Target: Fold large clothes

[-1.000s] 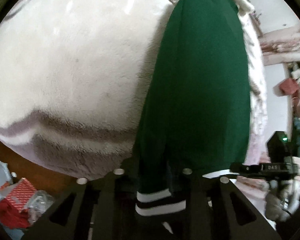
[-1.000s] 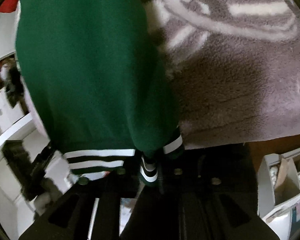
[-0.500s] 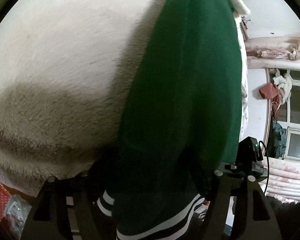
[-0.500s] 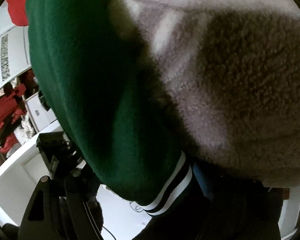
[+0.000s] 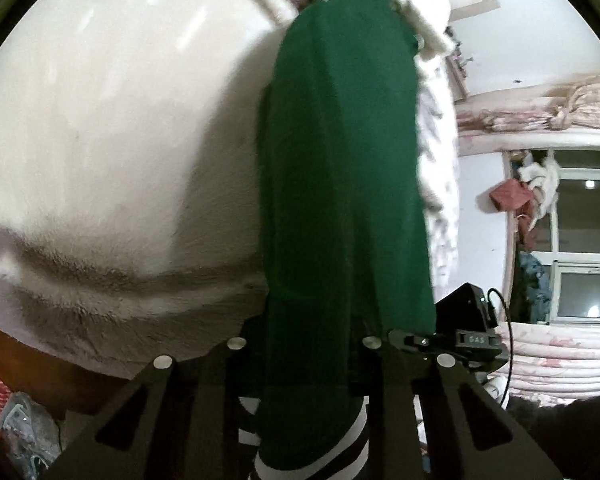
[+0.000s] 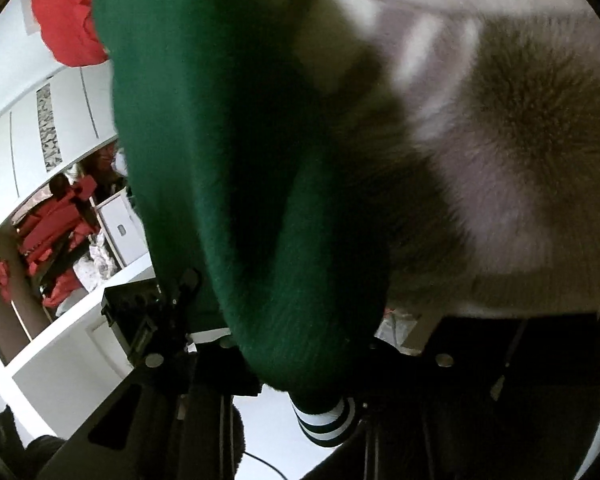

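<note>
1. Fleece covered most of both views: a pale, plush blanket point(image 5: 112, 152) with grey bands, spread over the surface under the work.
2. Green came next, a large garment point(image 5: 340, 184) with black-and-white striped ribbing point(image 6: 326, 424), stretched lengthwise over the blanket and running from each gripper's end toward the far edge.
3. Nearest the left wrist camera, the left gripper point(image 5: 304, 356) had just closed its jaws, and the green cloth passed between its fingers, pinched near the hem.
4. Likewise the right gripper point(image 6: 300, 364) had just been closing, with a thick roll of the same cloth caught between its fingers above the striped cuff.
5. Likely trouble: a bunched grip could slip or take in the fleece underneath, so the fold might drag the blanket or land crooked.
</note>
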### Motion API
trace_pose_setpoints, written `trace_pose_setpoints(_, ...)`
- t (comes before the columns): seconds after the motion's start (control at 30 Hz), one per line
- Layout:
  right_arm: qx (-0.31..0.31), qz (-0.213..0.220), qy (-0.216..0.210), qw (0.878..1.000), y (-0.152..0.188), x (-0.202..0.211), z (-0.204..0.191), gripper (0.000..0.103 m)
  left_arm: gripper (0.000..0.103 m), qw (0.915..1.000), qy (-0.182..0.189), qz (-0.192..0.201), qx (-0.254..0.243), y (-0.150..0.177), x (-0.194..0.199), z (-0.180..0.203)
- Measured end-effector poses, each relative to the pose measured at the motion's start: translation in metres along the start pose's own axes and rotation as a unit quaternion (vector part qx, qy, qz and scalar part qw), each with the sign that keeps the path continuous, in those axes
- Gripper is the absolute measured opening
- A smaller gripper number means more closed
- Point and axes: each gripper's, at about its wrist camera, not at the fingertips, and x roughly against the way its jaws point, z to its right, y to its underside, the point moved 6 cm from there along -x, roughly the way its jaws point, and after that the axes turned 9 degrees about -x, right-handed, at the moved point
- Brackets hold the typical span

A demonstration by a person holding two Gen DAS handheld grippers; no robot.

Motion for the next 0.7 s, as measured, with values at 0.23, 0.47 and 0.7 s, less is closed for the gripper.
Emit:
trace_pose_setpoints(0.23, 0.03, 0.012, -0.026, 0.999, 0.015, 0.074, -0.078, 0.023, 0.017, 0.9974, -0.008, 0.047, -0.053, -0.043, 0.038, 0.054)
trace_pose_setpoints(0.47, 0.057, 0.061, -0.079, 0.993, 0.002, 0.139, -0.172, 0.022, 0.016, 0.9909, 0.009, 0.115, -0.07, -0.116, 0.047, 0.089)
trace_pose_setpoints(0.7, 0.088, 0.109, -0.099, 0.985, -0.088, 0.19, -0.275, 0.022, 0.016, 0.9829, 0.016, 0.153, -0.102, -0.224, 0.019, 0.114)
